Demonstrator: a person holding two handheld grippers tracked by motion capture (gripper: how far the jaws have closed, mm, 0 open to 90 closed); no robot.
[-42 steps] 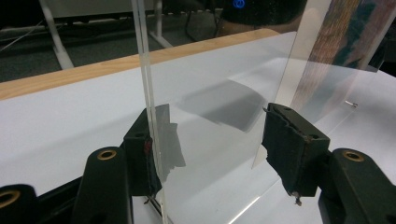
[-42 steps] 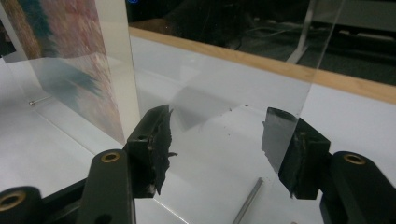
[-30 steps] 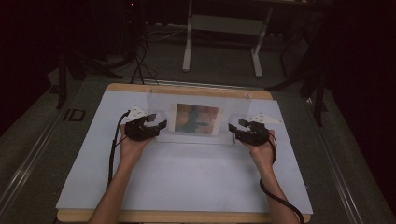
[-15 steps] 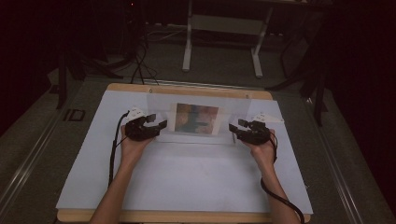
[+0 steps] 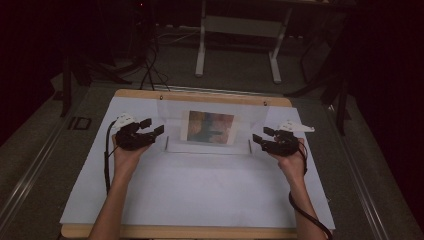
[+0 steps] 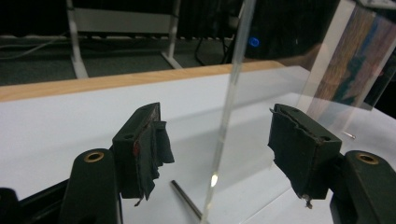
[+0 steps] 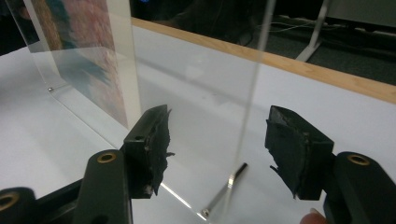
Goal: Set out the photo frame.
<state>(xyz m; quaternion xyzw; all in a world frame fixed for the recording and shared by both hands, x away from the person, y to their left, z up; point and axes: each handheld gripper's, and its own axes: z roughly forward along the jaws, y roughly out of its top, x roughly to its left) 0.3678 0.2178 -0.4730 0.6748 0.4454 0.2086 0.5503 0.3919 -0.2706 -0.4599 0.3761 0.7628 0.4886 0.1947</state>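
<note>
Straddling each end edge of the upright acrylic picture frame (image 5: 210, 127), left gripper (image 5: 151, 131) and right gripper (image 5: 261, 138) face inward. Both stand wide apart, unclamped; the pane runs left to right between them.

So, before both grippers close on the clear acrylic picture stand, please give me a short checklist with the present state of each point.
1. Left gripper open: ok.
2. Right gripper open: ok.
3. Edge of the clear acrylic picture stand lies between the left fingers: ok.
4. Other edge of the stand lies between the right fingers: ok.
5. Stand is upright on the white table sheet: ok.
6. Fingers already touch the acrylic: not ok, gaps show on both sides.
</note>
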